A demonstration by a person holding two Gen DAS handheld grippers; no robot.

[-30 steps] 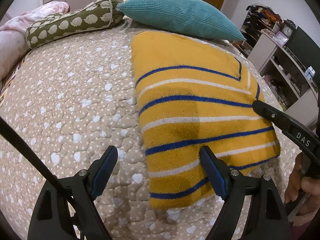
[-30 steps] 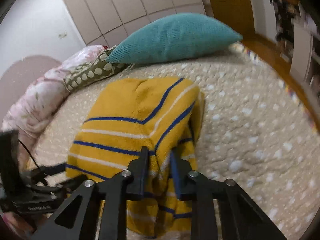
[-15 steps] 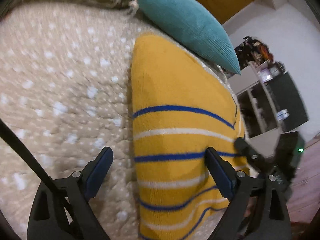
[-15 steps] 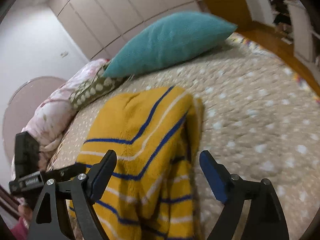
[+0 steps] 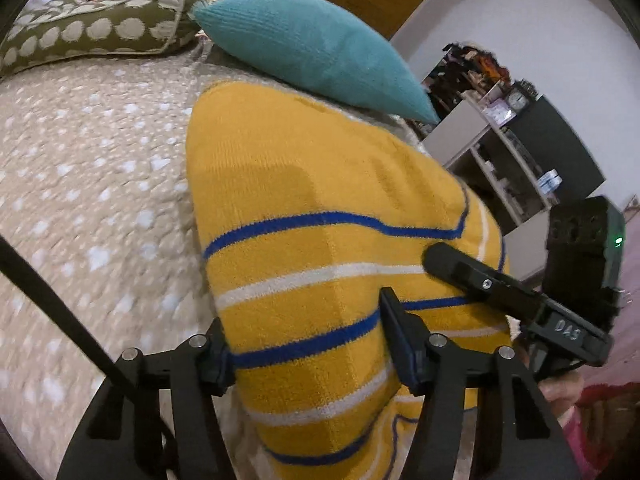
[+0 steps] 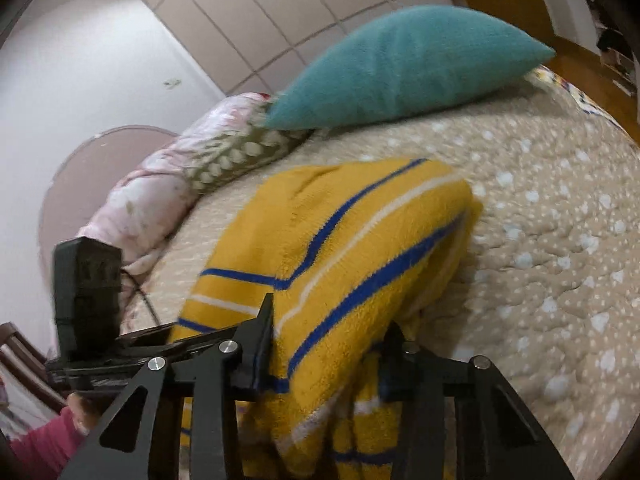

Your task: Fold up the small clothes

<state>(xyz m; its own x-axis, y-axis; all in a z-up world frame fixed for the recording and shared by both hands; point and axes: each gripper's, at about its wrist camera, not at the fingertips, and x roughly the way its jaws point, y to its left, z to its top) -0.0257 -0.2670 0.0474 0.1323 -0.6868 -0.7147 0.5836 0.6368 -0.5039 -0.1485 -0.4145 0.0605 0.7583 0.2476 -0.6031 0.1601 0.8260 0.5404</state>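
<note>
Both wrist views sit close above the yellow striped sweater (image 5: 320,248) (image 6: 344,248), angled down across the bed (image 5: 88,184) (image 6: 560,240); they share the teal pillow (image 5: 312,48) (image 6: 404,68).

- The sweater (image 5: 320,208) was mustard yellow with blue and white stripes.
- The quilt (image 5: 80,184) was beige with white spots.
- One pillow (image 5: 312,44) was teal, the other (image 5: 92,36) olive with cream dots.
</note>
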